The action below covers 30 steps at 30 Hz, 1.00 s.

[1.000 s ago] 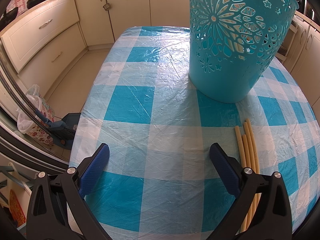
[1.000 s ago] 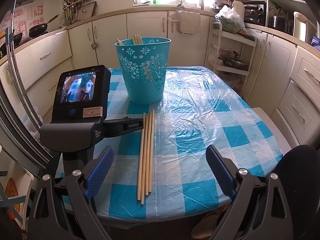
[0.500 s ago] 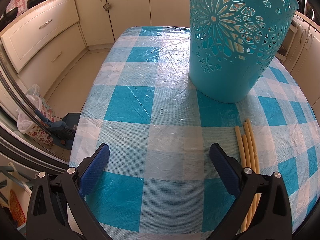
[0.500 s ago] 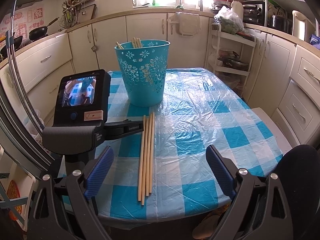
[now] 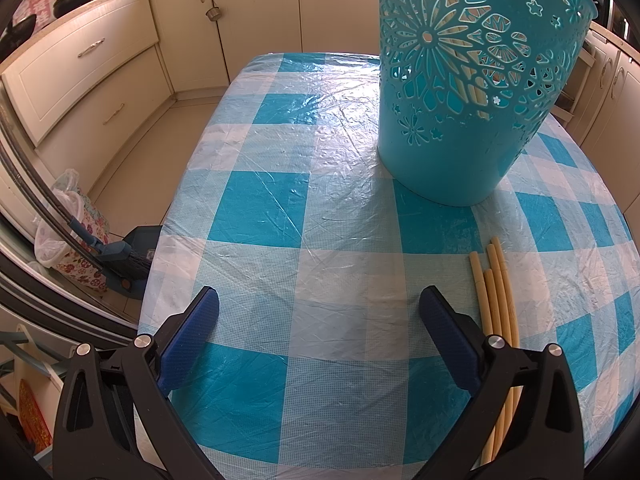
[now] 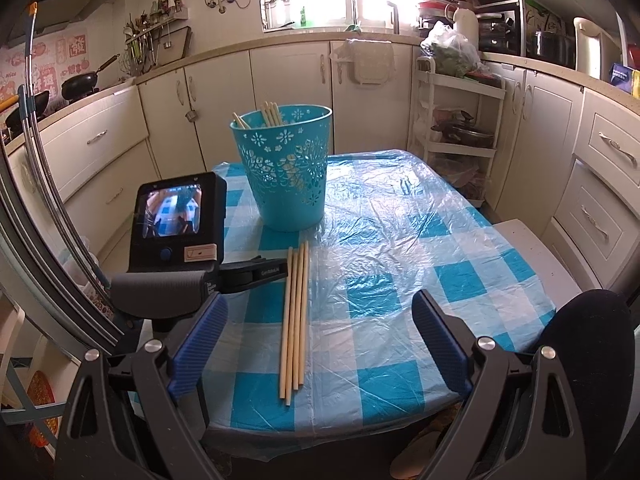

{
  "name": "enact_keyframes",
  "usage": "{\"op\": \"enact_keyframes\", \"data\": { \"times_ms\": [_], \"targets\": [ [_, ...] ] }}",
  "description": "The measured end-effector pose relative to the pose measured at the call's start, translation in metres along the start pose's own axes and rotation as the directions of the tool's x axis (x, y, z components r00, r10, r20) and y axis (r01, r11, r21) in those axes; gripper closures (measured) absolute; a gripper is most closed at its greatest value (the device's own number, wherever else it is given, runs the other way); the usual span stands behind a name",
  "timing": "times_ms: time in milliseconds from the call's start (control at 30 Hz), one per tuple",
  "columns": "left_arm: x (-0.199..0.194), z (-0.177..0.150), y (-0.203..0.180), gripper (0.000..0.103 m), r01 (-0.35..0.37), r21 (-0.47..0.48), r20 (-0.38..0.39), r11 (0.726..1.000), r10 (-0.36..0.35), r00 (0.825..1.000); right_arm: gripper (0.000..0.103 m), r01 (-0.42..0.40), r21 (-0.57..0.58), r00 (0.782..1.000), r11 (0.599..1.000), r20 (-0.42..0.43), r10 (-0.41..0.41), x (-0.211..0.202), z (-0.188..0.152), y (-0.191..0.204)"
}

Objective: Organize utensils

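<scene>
Several long wooden chopsticks [image 6: 295,312] lie side by side on the blue-checked table [image 6: 400,264]; they also show at the right in the left wrist view [image 5: 498,292]. A teal perforated basket [image 6: 286,168] stands behind them with more chopsticks upright inside; it also shows in the left wrist view [image 5: 472,92]. My left gripper [image 5: 318,320] is open and empty, low over the table, left of the chopsticks. Its body with a small screen [image 6: 176,216] shows in the right wrist view. My right gripper [image 6: 320,320] is open and empty, raised over the table's near edge.
Cream kitchen cabinets [image 6: 288,92] surround the table. A white rack [image 6: 460,128] with pots stands at the back right. A dark rounded chair back [image 6: 588,344] is at the near right. A dustpan [image 5: 132,252] and bags sit on the floor at left.
The right gripper has risen and pulled back a little, so the table sits lower in its view. The left gripper has not moved.
</scene>
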State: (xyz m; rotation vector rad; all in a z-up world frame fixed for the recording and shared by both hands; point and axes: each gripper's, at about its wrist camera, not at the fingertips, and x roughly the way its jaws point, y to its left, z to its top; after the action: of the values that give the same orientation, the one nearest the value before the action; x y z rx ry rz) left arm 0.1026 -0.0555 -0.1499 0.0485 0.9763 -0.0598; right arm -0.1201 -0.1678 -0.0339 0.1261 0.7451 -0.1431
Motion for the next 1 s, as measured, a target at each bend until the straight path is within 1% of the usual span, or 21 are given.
{"op": "enact_keyframes", "data": {
  "times_ms": [167, 533, 767, 900, 1000],
  "targets": [
    [0.000, 0.000, 0.000, 0.007, 0.000, 0.000, 0.000, 1.000, 0.000, 1.000, 0.013, 0.007, 0.005, 1.000, 1.000, -0.002, -0.007, -0.010, -0.001, -0.005],
    [0.000, 0.000, 0.000, 0.007, 0.000, 0.000, 0.000, 1.000, 0.000, 1.000, 0.012, 0.015, 0.026, 1.000, 1.000, -0.018, -0.015, -0.016, -0.004, -0.015],
    [0.000, 0.000, 0.000, 0.007, 0.000, 0.000, 0.000, 1.000, 0.000, 1.000, 0.012, 0.010, 0.042, 1.000, 0.999, 0.013, -0.011, -0.025, -0.003, -0.023],
    [0.000, 0.000, 0.000, 0.007, 0.000, 0.000, 0.000, 1.000, 0.000, 1.000, 0.012, -0.001, 0.058, 0.999, 0.998, 0.053, -0.002, -0.029, -0.002, -0.031],
    [0.000, 0.000, 0.000, 0.007, 0.001, -0.001, 0.000, 1.000, -0.001, 1.000, 0.011, 0.005, 0.033, 0.996, 0.999, 0.088, -0.008, -0.030, -0.004, -0.037]
  ]
}}
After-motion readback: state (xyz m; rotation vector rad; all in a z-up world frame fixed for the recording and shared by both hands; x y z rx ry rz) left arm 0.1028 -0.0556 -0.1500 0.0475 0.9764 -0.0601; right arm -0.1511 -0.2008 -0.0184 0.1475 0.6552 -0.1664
